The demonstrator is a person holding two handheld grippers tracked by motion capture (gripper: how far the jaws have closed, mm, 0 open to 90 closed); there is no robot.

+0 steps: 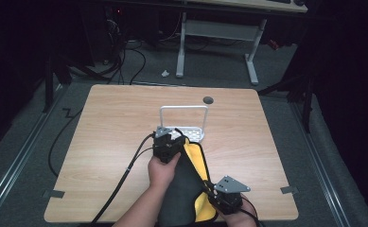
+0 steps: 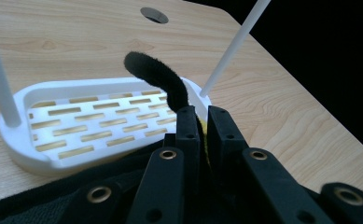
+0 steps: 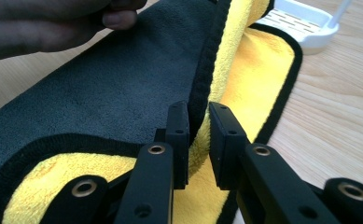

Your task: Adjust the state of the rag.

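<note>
**Two grippers pinch a grey-and-yellow cloth beside a white rack**

A wooden table (image 1: 125, 123) carries a microfibre cloth (image 1: 186, 189), dark grey on one face and yellow on the other, with a black stitched border. It lies along the near middle of the table, running from the near edge up toward a white plastic rack (image 1: 184, 120) that stands at the table's centre.

The left gripper (image 1: 170, 142) is at the cloth's far end, held by the left hand (image 1: 162, 171). In the left gripper view its jaws are closed on the cloth's edge: a black-bordered corner (image 2: 158, 77) curls up above the jaw tips, and a sliver of yellow shows between them. Just beyond lies the rack's slotted base tray (image 2: 76, 121), with thin white uprights (image 2: 233, 46) rising from it (these join into an arch-shaped frame in the high view).

The right gripper (image 1: 222, 198) is at the cloth's near right edge, close to the table's near edge, with its grey three-cornered plate (image 1: 231, 184) on top. In the right gripper view its jaws are clamped on the black border where the grey face folds over the yellow one; the yellow pile (image 3: 258, 79) spreads out to the right of the fold and the grey face (image 3: 123, 88) to the left. Fingers (image 3: 118, 18) of the other hand show at the top left there, touching the grey face.

A round cable hole (image 1: 208, 100) sits in the tabletop behind the rack. Black cables trail from the left gripper off the near edge.
</note>
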